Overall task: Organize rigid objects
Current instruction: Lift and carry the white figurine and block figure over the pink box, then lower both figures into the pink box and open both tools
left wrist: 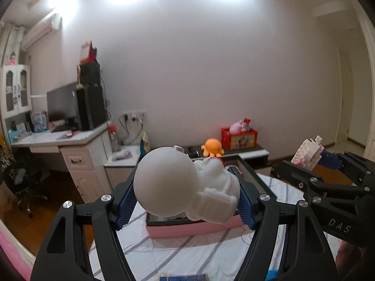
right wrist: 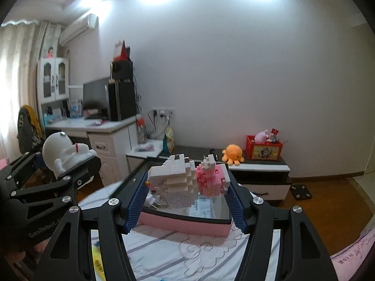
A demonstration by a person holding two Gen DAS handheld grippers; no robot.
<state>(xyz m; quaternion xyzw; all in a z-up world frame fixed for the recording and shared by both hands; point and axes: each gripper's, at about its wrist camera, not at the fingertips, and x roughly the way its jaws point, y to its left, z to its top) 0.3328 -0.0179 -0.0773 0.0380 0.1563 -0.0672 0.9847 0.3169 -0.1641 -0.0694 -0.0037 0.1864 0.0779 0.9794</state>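
My left gripper (left wrist: 187,201) is shut on a white astronaut figurine (left wrist: 182,185) and holds it in the air above a pink-sided box with a dark glass top (left wrist: 187,230). The figurine also shows at the left of the right wrist view (right wrist: 65,152). My right gripper (right wrist: 185,201) is shut on a white and pink block-built figure (right wrist: 187,182), held above the same pink box (right wrist: 185,226). That block figure shows at the right of the left wrist view (left wrist: 308,155), in the other gripper's blue pads.
The pink box lies on a striped white cloth (left wrist: 187,253). Behind stands a low black and white cabinet (right wrist: 262,171) with an orange octopus plush (right wrist: 232,153) and a red crate (right wrist: 263,148). A white desk (right wrist: 103,131) with a monitor stands at the left.
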